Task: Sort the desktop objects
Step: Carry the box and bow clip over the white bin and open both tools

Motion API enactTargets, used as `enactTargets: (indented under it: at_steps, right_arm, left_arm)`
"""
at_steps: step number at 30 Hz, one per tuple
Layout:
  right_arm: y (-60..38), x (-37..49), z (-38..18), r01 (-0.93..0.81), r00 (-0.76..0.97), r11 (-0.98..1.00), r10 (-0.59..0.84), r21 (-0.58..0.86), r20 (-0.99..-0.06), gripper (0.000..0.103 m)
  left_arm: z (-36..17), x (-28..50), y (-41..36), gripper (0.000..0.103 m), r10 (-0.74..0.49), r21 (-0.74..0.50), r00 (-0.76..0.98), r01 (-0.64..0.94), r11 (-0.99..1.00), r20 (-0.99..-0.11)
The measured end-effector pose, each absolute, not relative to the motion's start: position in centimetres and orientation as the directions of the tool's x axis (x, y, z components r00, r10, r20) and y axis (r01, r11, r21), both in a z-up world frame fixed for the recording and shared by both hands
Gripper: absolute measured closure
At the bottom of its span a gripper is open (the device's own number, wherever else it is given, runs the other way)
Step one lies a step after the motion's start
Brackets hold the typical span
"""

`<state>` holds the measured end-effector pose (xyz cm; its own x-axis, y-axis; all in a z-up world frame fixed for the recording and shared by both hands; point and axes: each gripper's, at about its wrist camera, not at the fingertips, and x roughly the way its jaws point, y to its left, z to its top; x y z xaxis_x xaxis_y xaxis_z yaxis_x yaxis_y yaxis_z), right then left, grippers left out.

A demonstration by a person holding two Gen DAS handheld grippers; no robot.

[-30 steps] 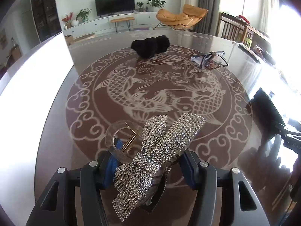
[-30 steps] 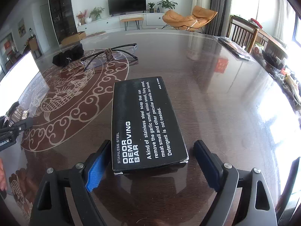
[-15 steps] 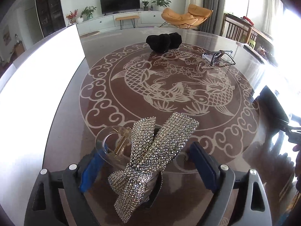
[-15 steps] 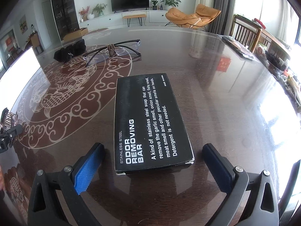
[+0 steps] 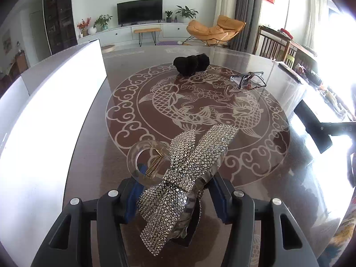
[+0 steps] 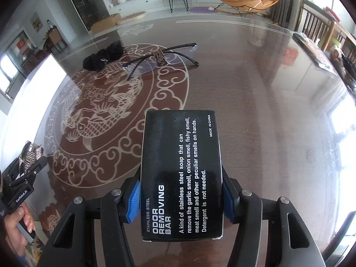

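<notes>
The left gripper (image 5: pixel 175 197) has its jaws closing on a rhinestone bow hair clip (image 5: pixel 189 171); the blue pads press against the clip's clear plastic body from both sides, and the bow's two upper lobes fan out ahead of the fingertips. The clip's transparent ring handle (image 5: pixel 138 155) and its brass spring project to the left of the left pad. Ahead of this gripper, on the glossy brown table (image 5: pixel 93 138) with its fish medallion, a black fluffy scrunchie (image 5: pixel 191 64) lies well apart at the far side of the pattern, and a pair of glasses (image 5: pixel 249 80) lies to its right, also well apart. A white panel (image 5: pixel 51 111) stands along the left side of the gripper. The right gripper (image 6: pixel 181 198) has its jaws closing on a black box (image 6: pixel 181 173) printed "ODOR REMOVING BAR"; both blue pads bear on the box's long sides, and the box extends forward beyond the fingertips. In the right wrist view, the left gripper appears at the lower left edge, held by a hand (image 6: pixel 15 222).
</notes>
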<state>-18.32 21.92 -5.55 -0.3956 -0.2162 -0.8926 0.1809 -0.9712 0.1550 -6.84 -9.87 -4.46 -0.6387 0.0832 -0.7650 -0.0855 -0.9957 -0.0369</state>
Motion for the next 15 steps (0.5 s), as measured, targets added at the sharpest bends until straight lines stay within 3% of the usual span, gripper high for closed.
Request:
enactTargets:
  at_steps: [15]
  right_arm:
    - [10.0,-14.7,3.6,0.388,-0.403,-0.853,-0.497,0.349,-0.768,0.044]
  left_arm:
    - [7.2,-0.7,-18.1,0.048,0.195,-0.247,-0.77,-0.05,-0.968,-0.607]
